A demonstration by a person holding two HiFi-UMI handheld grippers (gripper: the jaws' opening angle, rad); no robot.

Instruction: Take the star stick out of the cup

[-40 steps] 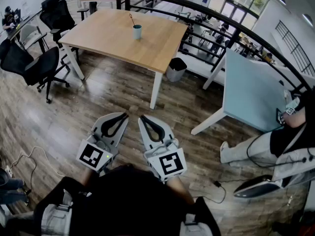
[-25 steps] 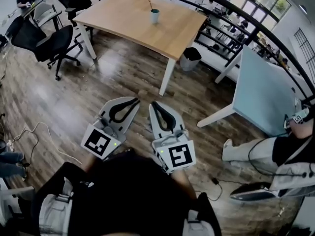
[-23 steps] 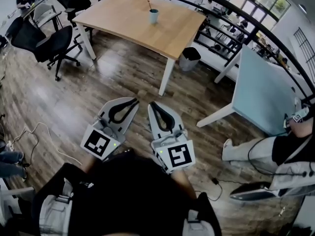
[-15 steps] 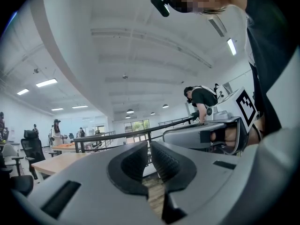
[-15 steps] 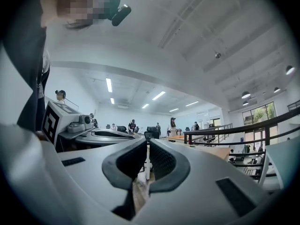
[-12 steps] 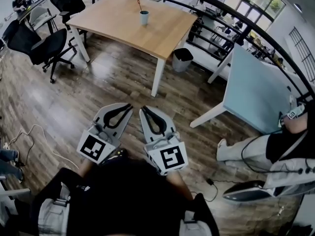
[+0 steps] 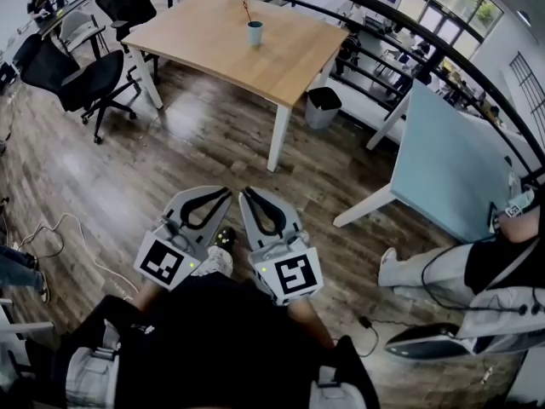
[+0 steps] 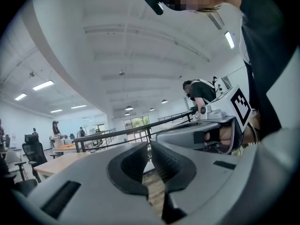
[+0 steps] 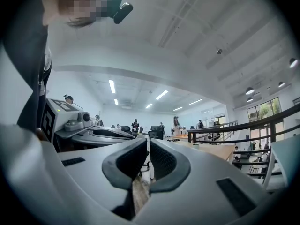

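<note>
Well, my left hand-held gripper (image 7: 220,194) and my right hand-held gripper (image 7: 248,194) sit side by side, low in front of me over the wood floor (image 7: 170,156). Each has its jaws pressed together with nothing between them. Far ahead, the cup (image 7: 255,32) stands on the wooden surface (image 7: 196,39). The star stick (image 7: 247,11) leans out of it, well apart from both.

Square pale-wood table top (image 7: 213,45): matt, smooth, light grain.
Dark plank floor (image 7: 179,147): wood-look, worn, with glossy patches of sheen.
Small blue cup (image 7: 255,33): smooth, faint gloss.
Large pale blue table top (image 7: 443,169): smooth, matt.
Grey left gripper (image 8: 149,146) and grey right gripper (image 9: 147,146): matt plastic shells.
Black ribbed pads (image 8: 165,161): rubbery-looking, dull.
</note>
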